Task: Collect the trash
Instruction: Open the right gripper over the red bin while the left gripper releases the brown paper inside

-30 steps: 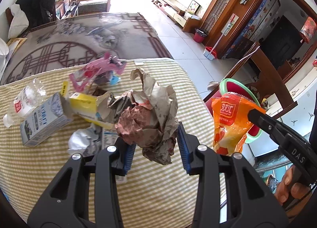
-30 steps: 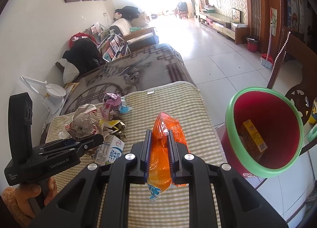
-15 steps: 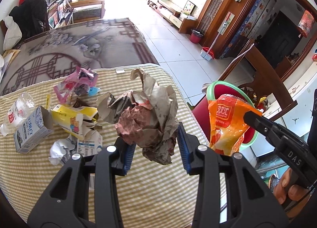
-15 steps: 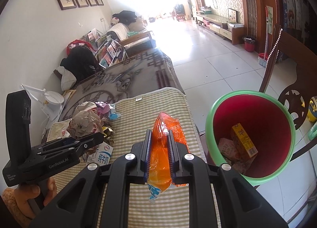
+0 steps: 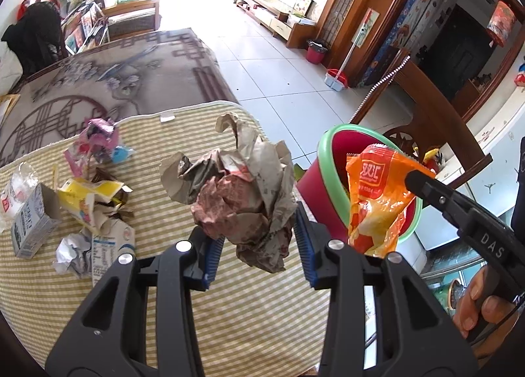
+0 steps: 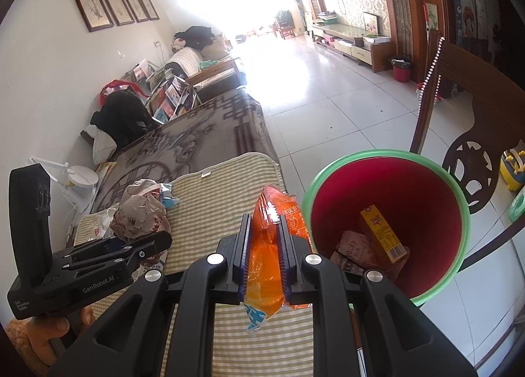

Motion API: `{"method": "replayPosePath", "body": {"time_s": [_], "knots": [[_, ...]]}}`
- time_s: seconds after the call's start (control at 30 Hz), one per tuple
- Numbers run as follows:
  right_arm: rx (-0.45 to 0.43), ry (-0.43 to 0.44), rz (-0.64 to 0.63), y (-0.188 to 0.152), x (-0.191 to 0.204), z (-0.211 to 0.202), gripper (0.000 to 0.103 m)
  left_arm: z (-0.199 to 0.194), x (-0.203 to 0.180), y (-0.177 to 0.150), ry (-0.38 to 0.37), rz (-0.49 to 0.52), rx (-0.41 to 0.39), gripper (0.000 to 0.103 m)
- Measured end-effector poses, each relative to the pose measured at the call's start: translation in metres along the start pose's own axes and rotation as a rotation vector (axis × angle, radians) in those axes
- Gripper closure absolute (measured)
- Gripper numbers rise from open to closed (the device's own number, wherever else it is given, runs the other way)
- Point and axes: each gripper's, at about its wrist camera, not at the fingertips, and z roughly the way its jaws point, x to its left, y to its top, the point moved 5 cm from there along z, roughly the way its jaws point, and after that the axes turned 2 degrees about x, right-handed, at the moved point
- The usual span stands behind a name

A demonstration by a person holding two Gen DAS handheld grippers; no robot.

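I am holding an orange snack wrapper point(image 6: 265, 246) clenched between the blue pads of my right gripper point(image 6: 265, 255), its crinkled top sticking up past the fingertips and its torn lower end hanging below them; in the left wrist view the same wrapper point(image 5: 374, 203) is hanging in front of the mouth of the bin, pinched by the black tip of that gripper. The red trash bin with the green rim point(image 6: 387, 154) is sitting just beside the table edge to the right of the wrapper, and inside it a yellow carton point(image 6: 382, 234) is leaning on some brown printed paper point(image 6: 356, 246). My left gripper point(image 5: 259, 242) is gripping a crumpled wad of brown paper point(image 5: 242, 193) — the pads are pressing on its lower, reddish part while the loose upper folds are flaring above the jaws, clear of the cloth. From the right wrist view the wad point(image 6: 141, 213) is showing above the left gripper's black body. Everything is happening over a table covered in a green-and-white striped cloth point(image 5: 157, 311). Farther left on that cloth the remaining litter is lying in a loose heap: a grey-blue milk carton point(image 5: 31, 229), a flattened yellow carton point(image 5: 88, 193), a crushed clear bottle point(image 5: 14, 190), a white paper ball point(image 5: 70, 252) and a pink wrapper point(image 5: 98, 141). Behind the bin a dark wooden chair point(image 6: 472, 134) is standing on the tiled floor.
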Motion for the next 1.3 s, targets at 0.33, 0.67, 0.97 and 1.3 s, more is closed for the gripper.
{"method": "replayPosePath", "body": {"time_s": [0.33, 0.67, 0.97, 1.3], "knots": [[-0.014, -0.036, 0.058, 0.011, -0.044, -0.004, 0.089, 0.018, -0.022, 0.009, -0.01, 0.025, 0.019, 0.065], [-0.061, -0.156, 0.117, 0.029, -0.103, -0.001, 0.088, 0.035, -0.046, 0.019, -0.034, 0.055, 0.041, 0.065], [-0.091, -0.22, 0.219, 0.016, -0.141, -0.011, 0.052, 0.047, -0.099, 0.035, -0.129, 0.161, 0.04, 0.065], [-0.115, -0.263, 0.316, -0.007, -0.164, -0.044, 0.036, 0.089, -0.147, 0.039, -0.179, 0.254, 0.104, 0.065]]}}
